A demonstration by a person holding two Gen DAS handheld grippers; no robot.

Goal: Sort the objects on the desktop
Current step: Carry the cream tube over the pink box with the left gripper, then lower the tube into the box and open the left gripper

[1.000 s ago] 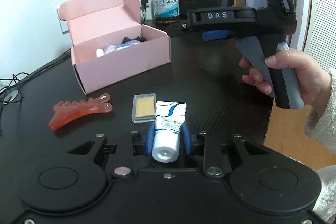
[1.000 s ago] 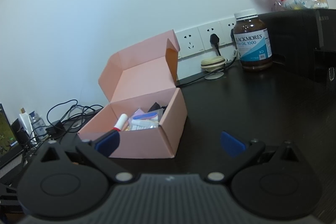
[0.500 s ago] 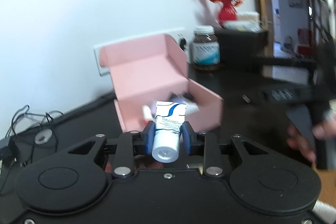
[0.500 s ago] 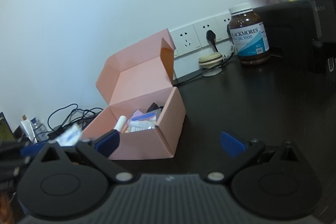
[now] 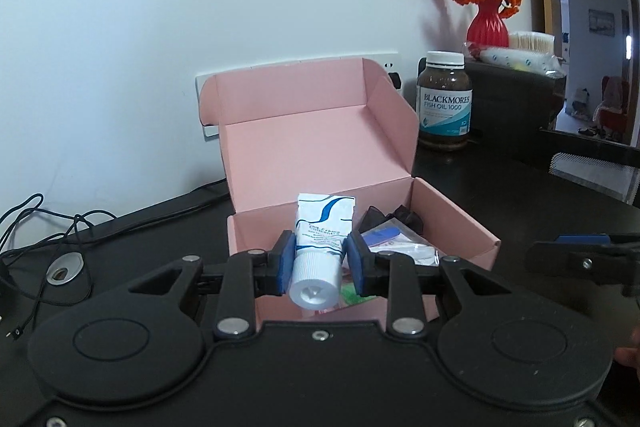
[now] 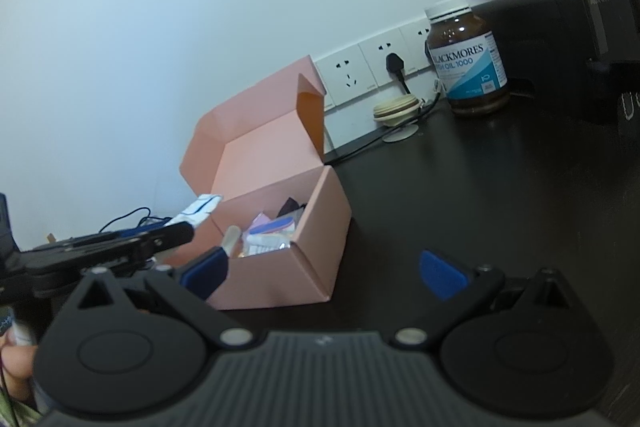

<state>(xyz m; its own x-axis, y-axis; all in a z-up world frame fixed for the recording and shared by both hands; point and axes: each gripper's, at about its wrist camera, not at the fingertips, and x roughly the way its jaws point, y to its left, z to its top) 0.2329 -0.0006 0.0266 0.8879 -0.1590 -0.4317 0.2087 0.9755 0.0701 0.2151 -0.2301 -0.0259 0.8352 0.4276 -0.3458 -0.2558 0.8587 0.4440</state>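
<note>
My left gripper [image 5: 317, 259] is shut on a white cream tube [image 5: 322, 243] with blue lettering, cap end toward the camera. It hangs just above the near edge of an open pink cardboard box [image 5: 456, 223], which holds several small items. From the right wrist view the same tube [image 6: 198, 209] pokes in over the box [image 6: 316, 227] from the left, carried by the left gripper [image 6: 176, 233]. My right gripper [image 6: 324, 269] is open, nothing between its blue pads, to the right of the box's front.
A brown supplement bottle [image 5: 444, 103] stands behind the box, right, beside a black case with a red vase of orange flowers [image 5: 486, 19]. Cables [image 5: 48, 227] trail at the left. Wall sockets [image 6: 368, 71] with a plug sit behind the box. The right gripper's tip [image 5: 580, 251] shows at right.
The left gripper lifted the tube off the table and carried it over to the pink box. The comb and small case on the table dropped out of its view. The right gripper stayed put.
</note>
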